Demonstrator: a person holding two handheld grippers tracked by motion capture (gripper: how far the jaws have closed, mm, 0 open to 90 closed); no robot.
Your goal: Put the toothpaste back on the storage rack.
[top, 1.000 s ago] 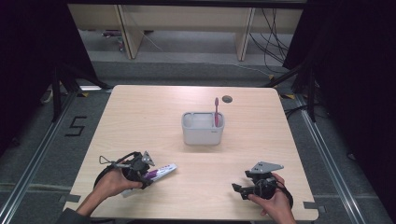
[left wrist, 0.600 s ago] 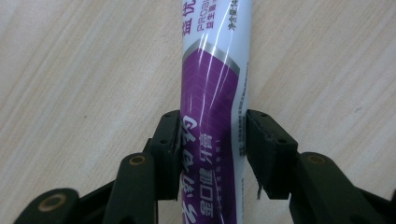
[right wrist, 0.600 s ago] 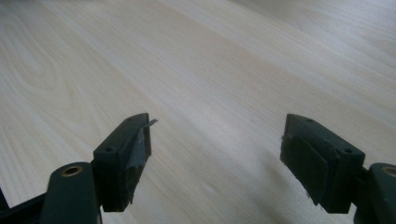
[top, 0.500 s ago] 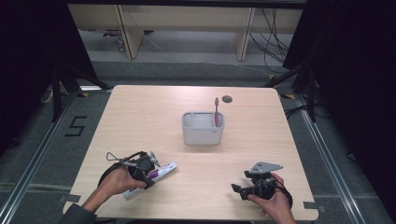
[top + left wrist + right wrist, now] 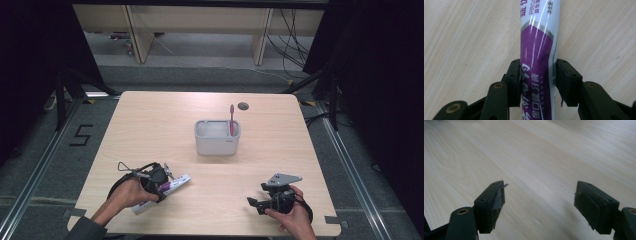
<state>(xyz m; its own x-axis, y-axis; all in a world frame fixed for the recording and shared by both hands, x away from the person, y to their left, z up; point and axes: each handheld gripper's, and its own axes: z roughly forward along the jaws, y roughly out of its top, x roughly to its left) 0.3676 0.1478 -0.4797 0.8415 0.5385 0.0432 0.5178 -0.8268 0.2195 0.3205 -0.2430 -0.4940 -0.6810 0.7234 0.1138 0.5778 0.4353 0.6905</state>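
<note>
- High view: we see the left gripper [image 5: 159, 179] lying over the toothpaste tube [image 5: 176, 182] near the front left corner of the table [image 5: 150, 120]. Against the frames of a second ago, the hand [image 5: 131, 191] has drawn slightly toward the person, and the tube keeps its slant on the tabletop, cap end pointing toward the table's middle. We judge that the grasp is being settled and that the lift has not yet begun.
- High view, continued: the grey organiser box [image 5: 217, 137] stands mid-table, well apart from the tube, with a pink toothbrush [image 5: 231, 119] upright in its right-hand compartment. We take the box as the likely destination for the tube. The right gripper [image 5: 256, 205] rests low near the front right corner, in the same place as before, its grey three-cornered plate on top and its jaws pointing to the left of the picture.
- Left gripper view: we look along the jaws at the purple and white tube [image 5: 537, 62], which runs up the picture, flat on the wood. Both pads meet its sides, the left one denting the printed skin, so the gripper is clamped on the tube. The jaws have narrowed only a trifle in the last second.
- Right gripper view: we see the two black jaws standing wide apart over bare wood grain, with nothing between them. This gripper [image 5: 540, 195] is open and idle, held nearly level above the tabletop.
</note>
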